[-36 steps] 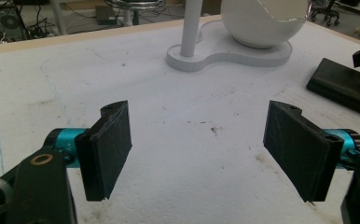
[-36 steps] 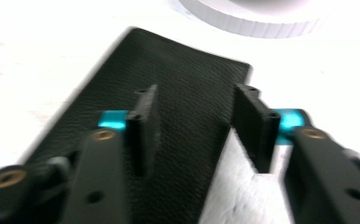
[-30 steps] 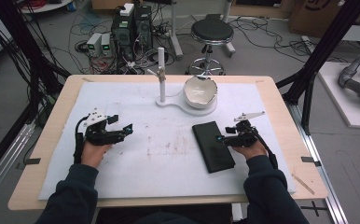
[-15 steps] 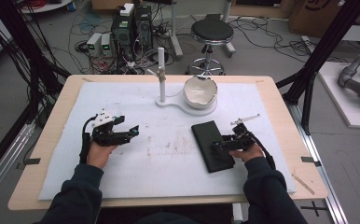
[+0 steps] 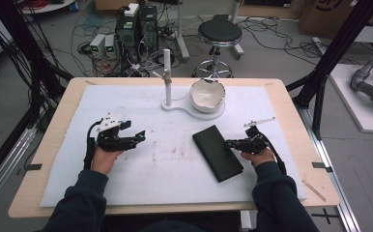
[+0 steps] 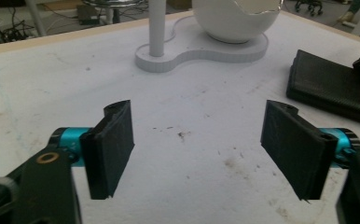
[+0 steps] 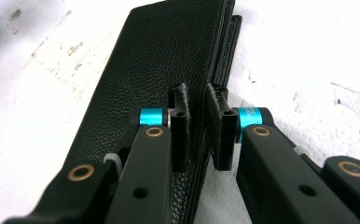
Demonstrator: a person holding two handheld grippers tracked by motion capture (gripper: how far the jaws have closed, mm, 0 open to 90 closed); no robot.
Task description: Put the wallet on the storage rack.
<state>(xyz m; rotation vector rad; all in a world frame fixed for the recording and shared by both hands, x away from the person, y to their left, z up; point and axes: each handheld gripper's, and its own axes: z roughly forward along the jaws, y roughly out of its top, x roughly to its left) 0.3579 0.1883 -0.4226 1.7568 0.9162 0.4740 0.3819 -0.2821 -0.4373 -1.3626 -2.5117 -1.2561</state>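
Observation:
A black leather wallet lies closed and slanted on the white mat, right of centre. My right gripper lies low at its right long edge. Its jaws have just been closing and now pinch that edge between nearly shut pads, as the right gripper view shows from close up. My left gripper hovers over bare mat at the left, pointing right. Its jaws have just been closing too, but the left gripper still stands open with nothing between its pads. The wallet lies well beyond it.
A white stand with an upright post and a white bowl sits at the back centre of the mat. A thin wooden stick lies on the bare table near the right front corner. A stool and cabling stand behind the table.
The right gripper has slid left onto the wallet's edge and its jaws have closed there. The left gripper's jaws have narrowed and it has shifted slightly right.

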